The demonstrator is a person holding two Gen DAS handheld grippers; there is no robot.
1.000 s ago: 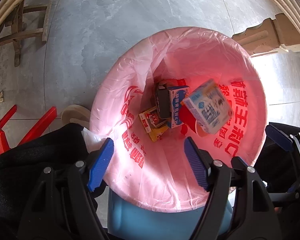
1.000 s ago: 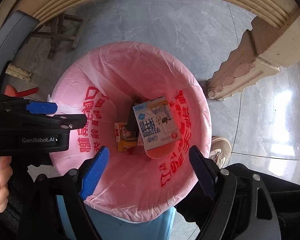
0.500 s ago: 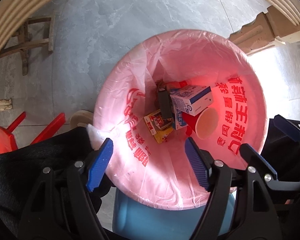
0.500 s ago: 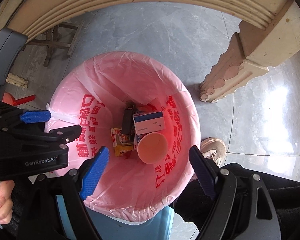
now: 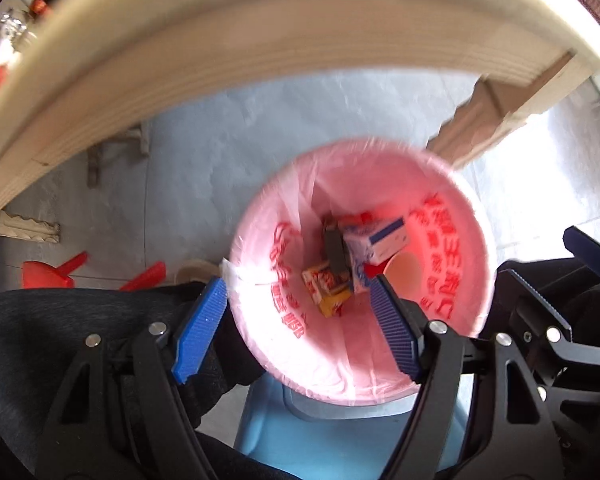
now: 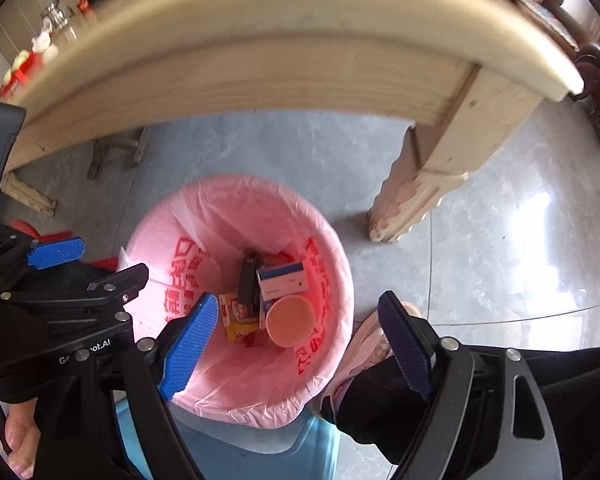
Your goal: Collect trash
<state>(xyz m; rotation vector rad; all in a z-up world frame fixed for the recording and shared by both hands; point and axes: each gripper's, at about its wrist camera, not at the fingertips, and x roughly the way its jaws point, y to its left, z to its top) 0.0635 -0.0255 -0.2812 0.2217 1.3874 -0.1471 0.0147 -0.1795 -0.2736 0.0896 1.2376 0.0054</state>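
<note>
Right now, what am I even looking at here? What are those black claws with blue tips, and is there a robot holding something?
There is no robot: a person holds a hand-squeezed tool in each hand, each with a camera looking forward along its two fingers. One picture is from the left gripper, the other from the right gripper. Both stand open and hold nothing. Below them is a blue bin lined with a pink bag. Inside lie a white and blue carton, a cup with its mouth up, a yellow packet and a dark flat item I cannot identify. Above arches a wooden table, bent by the lens.
</note>
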